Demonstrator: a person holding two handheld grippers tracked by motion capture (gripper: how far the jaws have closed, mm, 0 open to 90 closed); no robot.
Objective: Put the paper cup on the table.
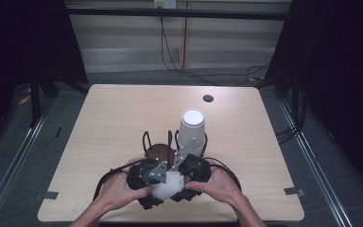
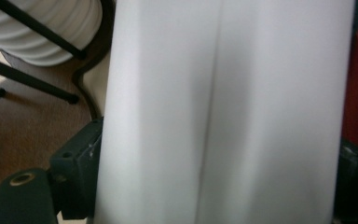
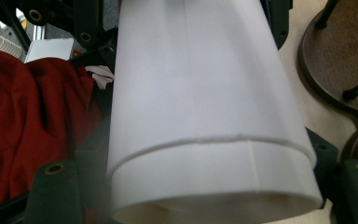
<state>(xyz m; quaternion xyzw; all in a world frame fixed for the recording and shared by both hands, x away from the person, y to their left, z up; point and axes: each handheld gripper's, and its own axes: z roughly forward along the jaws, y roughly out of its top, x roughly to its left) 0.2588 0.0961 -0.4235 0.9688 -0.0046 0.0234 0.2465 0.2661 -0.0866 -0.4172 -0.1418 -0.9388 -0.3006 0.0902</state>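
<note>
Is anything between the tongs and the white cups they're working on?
Nothing visible. Both tongs, left and right, already clamp the nested cups directly, jaws on either side in both gripper views. The cup stack in the rack stands apart.

Matt white paper cups (image 3: 205, 116) sit between black matt plastic tongs (image 3: 205, 186); beside them, a pale wood-grain surface (image 1: 123, 118) and red cloth (image 3: 28, 116).

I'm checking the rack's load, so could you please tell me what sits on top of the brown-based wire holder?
An upside-down stack of white paper cups stands on the wire holder, covering its right side. Its left side shows bare brown base. The cups' insides are hidden.
</note>
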